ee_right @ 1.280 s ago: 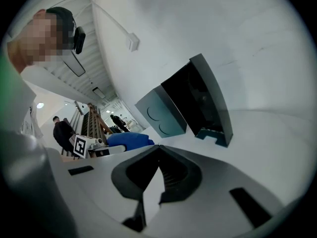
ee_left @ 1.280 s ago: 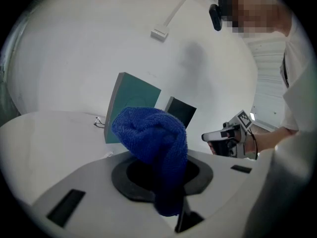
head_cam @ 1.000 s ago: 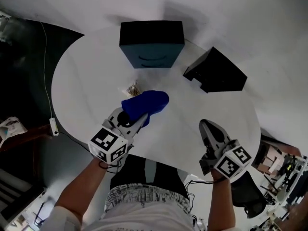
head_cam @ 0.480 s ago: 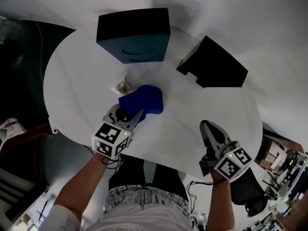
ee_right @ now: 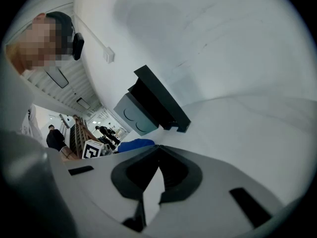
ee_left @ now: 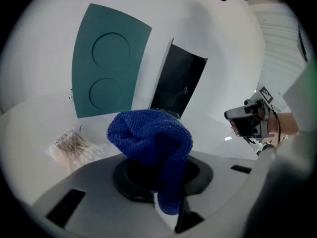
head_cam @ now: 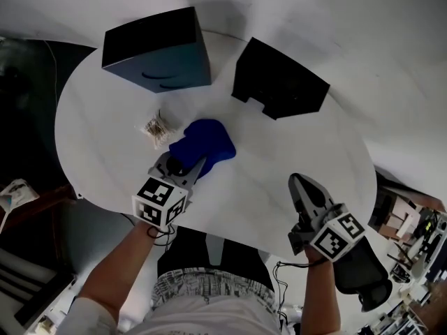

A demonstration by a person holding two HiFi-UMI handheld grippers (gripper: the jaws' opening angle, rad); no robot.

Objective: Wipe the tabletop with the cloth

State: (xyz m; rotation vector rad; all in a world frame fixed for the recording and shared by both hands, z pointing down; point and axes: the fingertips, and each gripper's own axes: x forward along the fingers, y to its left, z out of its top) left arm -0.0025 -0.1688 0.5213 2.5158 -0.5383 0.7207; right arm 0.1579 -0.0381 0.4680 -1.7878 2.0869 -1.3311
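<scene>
A white wall (head_cam: 349, 19), dark floor (head_cam: 28, 117), and black office chair (head_cam: 361, 279).

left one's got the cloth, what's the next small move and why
Probably drag the cloth to the right, pressed flatter on the table. The left hand-held gripper is shut on it. The cloth sits bunched up, with the packet close on its left, while the widest bare stretch lies to its right. That sweep likely covers the most surface without pushing the packet.

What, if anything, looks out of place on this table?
Only a small clear packet lies loose on the tabletop, just left of the blue cloth held by the left gripper. Nothing looks spilled or damaged.
</scene>
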